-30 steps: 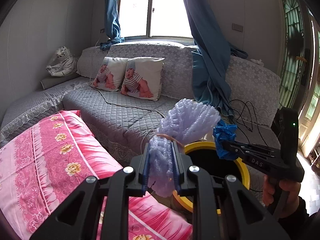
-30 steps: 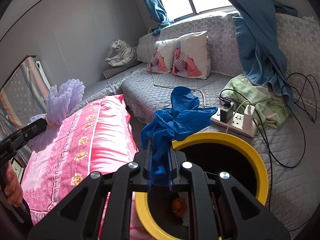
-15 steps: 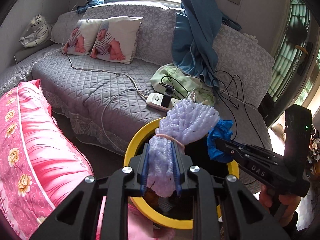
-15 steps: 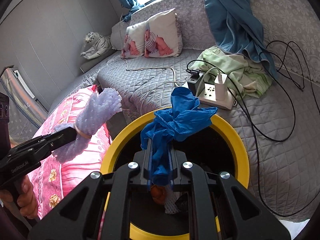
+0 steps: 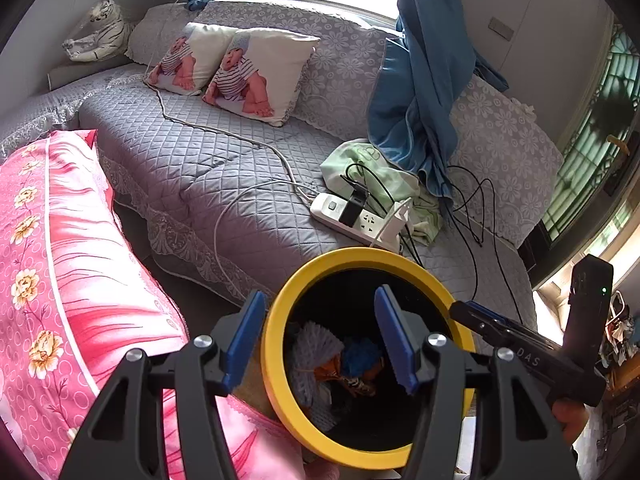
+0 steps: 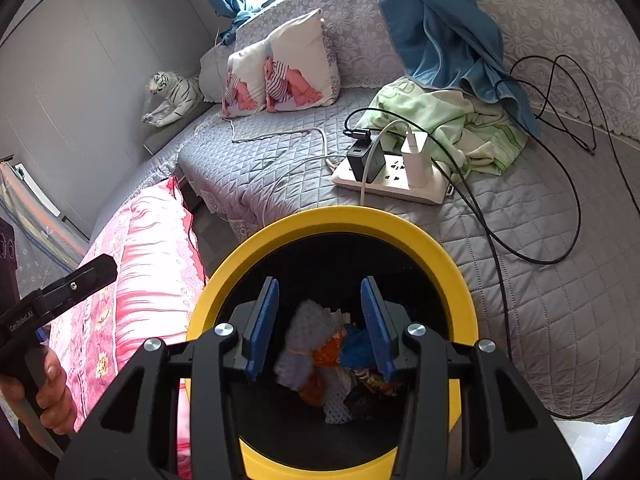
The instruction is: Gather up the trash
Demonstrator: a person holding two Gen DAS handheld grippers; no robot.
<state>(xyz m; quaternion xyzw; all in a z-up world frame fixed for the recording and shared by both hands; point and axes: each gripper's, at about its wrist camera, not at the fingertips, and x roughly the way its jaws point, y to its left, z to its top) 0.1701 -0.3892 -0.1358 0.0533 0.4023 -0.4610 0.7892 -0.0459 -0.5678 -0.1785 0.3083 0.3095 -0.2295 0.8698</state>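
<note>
both the left gripper (image 5: 318, 334) and right gripper (image 6: 318, 320) hang spread and empty over the yellow-rimmed bin (image 6: 460, 292). the purple foam net (image 6: 306, 332) and blue glove (image 6: 356, 346) lie inside. only the right view shows the white mesh (image 6: 336, 404) beneath. the pink cushion (image 5: 80, 280) presses against the bin's left rim.

Black hand-held gripper (image 5: 320, 332), blue pads (image 5: 394, 340), silver screws

Both wrist views close above the yellow-rimmed bin (image 5: 276, 396) (image 6: 460, 276), angled down into its mouth and out across the grey sofa (image 5: 208, 176) (image 6: 560, 300). Left from the pink-bedding side, right nearer the sofa. Shared: bin, power strip (image 5: 340, 210) (image 6: 392, 188), pillows.
</note>
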